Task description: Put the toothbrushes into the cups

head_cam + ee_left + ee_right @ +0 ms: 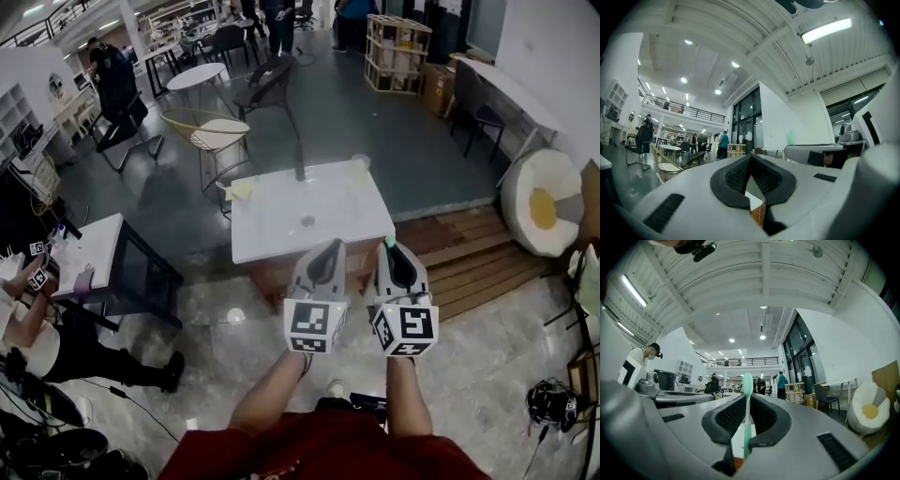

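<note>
In the head view both grippers are held side by side in front of the near edge of a white table (281, 234). My right gripper (392, 247) is shut on a pale green toothbrush (746, 394). The brush stands upright between the pads, and its head pokes out past the jaw tips (389, 241). My left gripper (329, 247) is shut with nothing between its fingers (736, 174). A clear cup (361, 162) stands at the table's far right corner, well beyond both grippers. Near the far left corner lies a yellowish object (240, 188).
A wooden platform (478, 253) lies to the right of the table, with an egg-patterned beanbag (542, 202) beyond it. Behind the table are a wire chair (211, 131) and dark chairs. A person sits at a desk (94, 248) on the left. Cables lie on the floor.
</note>
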### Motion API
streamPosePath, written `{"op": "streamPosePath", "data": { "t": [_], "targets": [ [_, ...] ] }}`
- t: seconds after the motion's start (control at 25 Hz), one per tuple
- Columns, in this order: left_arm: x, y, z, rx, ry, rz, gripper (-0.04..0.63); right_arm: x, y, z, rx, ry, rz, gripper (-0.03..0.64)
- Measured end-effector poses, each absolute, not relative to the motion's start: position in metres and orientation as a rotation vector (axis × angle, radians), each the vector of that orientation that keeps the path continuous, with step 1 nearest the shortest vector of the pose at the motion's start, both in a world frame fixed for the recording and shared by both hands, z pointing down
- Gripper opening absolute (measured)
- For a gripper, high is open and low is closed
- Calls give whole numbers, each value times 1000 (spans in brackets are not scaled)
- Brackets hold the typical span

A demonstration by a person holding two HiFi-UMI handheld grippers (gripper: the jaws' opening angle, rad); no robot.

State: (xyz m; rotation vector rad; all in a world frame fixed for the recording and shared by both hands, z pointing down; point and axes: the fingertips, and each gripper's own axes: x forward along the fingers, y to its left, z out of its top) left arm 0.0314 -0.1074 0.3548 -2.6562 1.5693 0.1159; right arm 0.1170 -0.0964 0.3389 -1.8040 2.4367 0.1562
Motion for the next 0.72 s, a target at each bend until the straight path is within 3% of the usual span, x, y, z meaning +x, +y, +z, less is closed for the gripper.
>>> {"op": "streamPosePath", "data": {
  "t": [0.72],
  "targets": [
    [63, -193, 354, -2623, 1592, 94, 28, 153, -183, 342, -1772, 2469, 160, 51]
  ]
}}
